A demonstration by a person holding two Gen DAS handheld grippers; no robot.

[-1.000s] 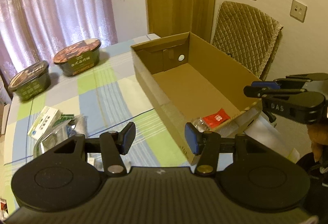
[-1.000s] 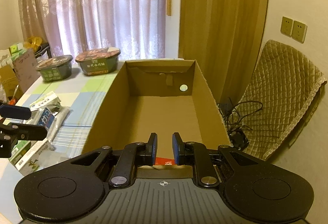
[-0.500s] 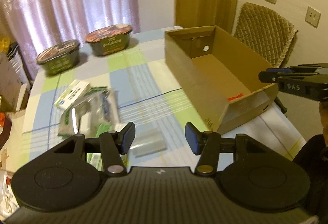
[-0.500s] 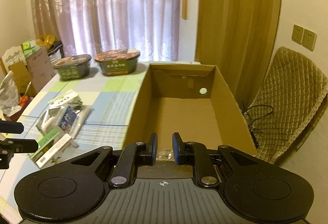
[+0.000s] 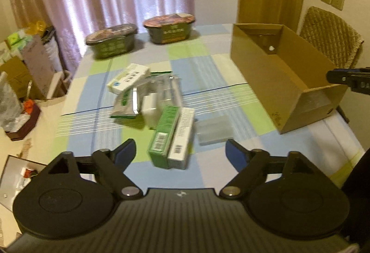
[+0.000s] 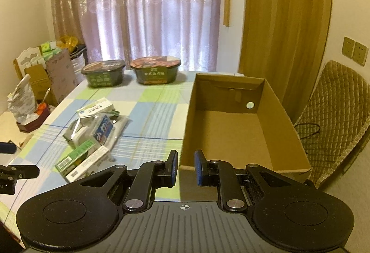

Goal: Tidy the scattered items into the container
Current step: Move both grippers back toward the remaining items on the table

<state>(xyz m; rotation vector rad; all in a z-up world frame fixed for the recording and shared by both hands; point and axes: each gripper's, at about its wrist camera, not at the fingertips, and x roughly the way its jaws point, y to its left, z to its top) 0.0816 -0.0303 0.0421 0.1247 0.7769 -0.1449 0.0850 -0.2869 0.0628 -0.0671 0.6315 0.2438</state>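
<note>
My left gripper [image 5: 180, 152] hangs wide open above the near end of the scattered pile, with nothing between its fingers. Just ahead of it lie a green box [image 5: 163, 135] and a white box [image 5: 182, 137] side by side, with a clear plastic case [image 5: 214, 129] to their right. Farther off are foil packets [image 5: 126, 102] and another white box [image 5: 128, 78]. The open cardboard box [image 6: 222, 98] stands on the right. My right gripper [image 6: 186, 167] hovers over its near wall, fingers almost together and holding nothing.
Two instant-noodle bowls [image 6: 104, 76] [image 6: 156, 72] stand at the table's far edge by the curtain. A quilted chair [image 6: 335, 102] is right of the box. Cartons and a bag [image 6: 23, 102] crowd the floor and side table on the left.
My left gripper swung away from the cardboard box to above the scattered pile and opened wider. My right gripper rose and drew back from the box, its fingers unchanged.
</note>
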